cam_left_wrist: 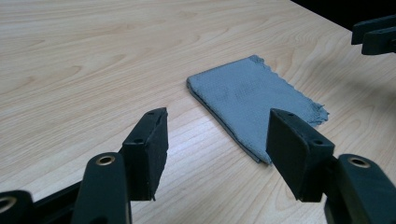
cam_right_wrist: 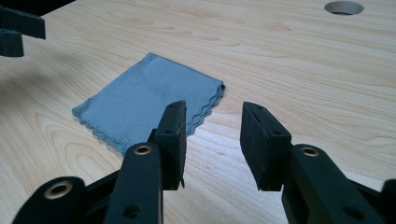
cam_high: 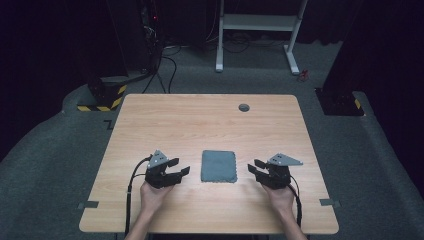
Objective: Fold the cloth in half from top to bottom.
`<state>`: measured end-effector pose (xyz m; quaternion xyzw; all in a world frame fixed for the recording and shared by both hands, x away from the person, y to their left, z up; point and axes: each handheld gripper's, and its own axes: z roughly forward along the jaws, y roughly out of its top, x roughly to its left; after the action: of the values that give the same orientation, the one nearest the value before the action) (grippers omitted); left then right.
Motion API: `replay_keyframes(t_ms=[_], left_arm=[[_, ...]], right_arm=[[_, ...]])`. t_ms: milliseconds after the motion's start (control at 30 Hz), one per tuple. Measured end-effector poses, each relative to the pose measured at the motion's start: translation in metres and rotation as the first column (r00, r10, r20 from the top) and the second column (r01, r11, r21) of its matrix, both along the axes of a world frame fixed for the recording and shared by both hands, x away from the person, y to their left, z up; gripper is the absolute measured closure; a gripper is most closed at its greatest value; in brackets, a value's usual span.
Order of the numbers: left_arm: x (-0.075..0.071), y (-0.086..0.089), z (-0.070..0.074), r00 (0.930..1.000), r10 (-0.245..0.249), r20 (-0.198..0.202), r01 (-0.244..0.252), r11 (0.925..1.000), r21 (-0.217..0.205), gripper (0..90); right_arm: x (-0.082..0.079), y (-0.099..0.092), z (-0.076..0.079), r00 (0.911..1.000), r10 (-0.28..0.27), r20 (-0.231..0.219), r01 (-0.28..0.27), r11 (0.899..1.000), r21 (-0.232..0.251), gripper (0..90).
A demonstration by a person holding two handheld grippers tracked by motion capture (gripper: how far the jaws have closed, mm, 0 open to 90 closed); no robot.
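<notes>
The person's forearms come in at the near edge of the wooden counter (cam_high: 150, 120), each hand holding black tongs. The left tongs (cam_high: 181, 167) sit just left of a folded grey cloth (cam_high: 218, 166), their jaws apart and nothing between them. The right tongs (cam_high: 254, 168) sit just right of the cloth, jaws also apart and empty, pointing inward at it. Neither touches the cloth. It lies flat on the counter, near the front and roughly midway between the two hands, folded into a neat rectangle with scalloped edges stacked along one side. A small round hole (cam_high: 244, 107) sits in the counter top towards the far edge, well apart from the cloth.
</notes>
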<state>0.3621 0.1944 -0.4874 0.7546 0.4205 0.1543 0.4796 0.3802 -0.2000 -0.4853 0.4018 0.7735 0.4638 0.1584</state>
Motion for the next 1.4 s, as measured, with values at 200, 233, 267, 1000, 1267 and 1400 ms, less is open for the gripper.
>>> replay_keyframes(t_ms=[200,233,267,1000,1267,1400], left_arm=[[-0.005,0.008,0.001,0.9999,0.015,0.000,-0.015,0.9999,0.002,39.4],[-0.006,0.009,0.001,0.9998,0.017,0.002,-0.017,0.9998,0.001,39.4],[-0.007,0.011,0.001,0.9997,0.022,0.003,-0.022,0.9998,0.001,39.4],[-0.020,0.033,-0.010,0.9953,0.097,0.008,-0.097,0.9942,0.046,39.3],[-0.022,0.040,-0.020,0.9921,0.124,-0.020,-0.121,0.9884,0.091,38.5],[-0.023,0.046,-0.024,0.9889,0.147,-0.023,-0.144,0.9840,0.105,38.3]], right_arm=[[-0.004,-0.008,0.002,0.9998,-0.019,0.006,0.019,0.999,0.032,62.7],[-0.004,-0.008,0.002,0.9998,-0.019,0.006,0.019,0.999,0.032,62.7],[-0.005,-0.009,0.002,0.9997,-0.020,0.011,0.020,0.999,0.031,62.8],[-0.021,-0.044,-0.005,0.9949,-0.101,0.004,0.100,0.994,0.038,63.8],[-0.024,-0.048,-0.010,0.9919,-0.127,0.003,0.127,0.992,-0.011,63.8],[-0.024,-0.050,-0.016,0.9904,-0.138,-0.009,0.138,0.990,-0.041,63.8]])
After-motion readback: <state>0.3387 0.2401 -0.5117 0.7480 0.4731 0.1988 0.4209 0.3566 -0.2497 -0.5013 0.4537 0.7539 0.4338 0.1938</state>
